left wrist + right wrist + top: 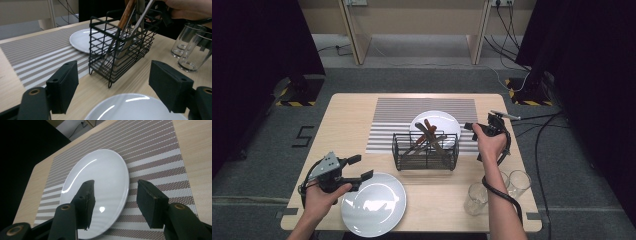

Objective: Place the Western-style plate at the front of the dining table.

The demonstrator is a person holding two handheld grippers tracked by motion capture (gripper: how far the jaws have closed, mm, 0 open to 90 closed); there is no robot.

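Note:
A white plate (pixel 447 121) lies on the striped placemat (pixel 387 120), behind a black wire basket (pixel 399 150) that holds wooden-handled cutlery (pixel 428 135). My right gripper (pixel 472 127) hovers at this plate's right rim, open. In the right gripper view its jaws (pixel 113 202) stand wide above the plate (pixel 100 175) edge with nothing pressed between them. A second white plate (pixel 374 207) sits at the front left. My left gripper (pixel 360 167) hangs open just over its far left rim. In the left gripper view the open gripper (pixel 112 87) faces the basket (pixel 100 57) across that plate (pixel 135 107).
Two clear glasses (pixel 475 198) (pixel 518 182) stand at the front right, beside my right forearm. In the left gripper view the glasses (pixel 192 50) stand right of the basket. The gripper's cable trails along my right arm. Bare wood lies left of the placemat.

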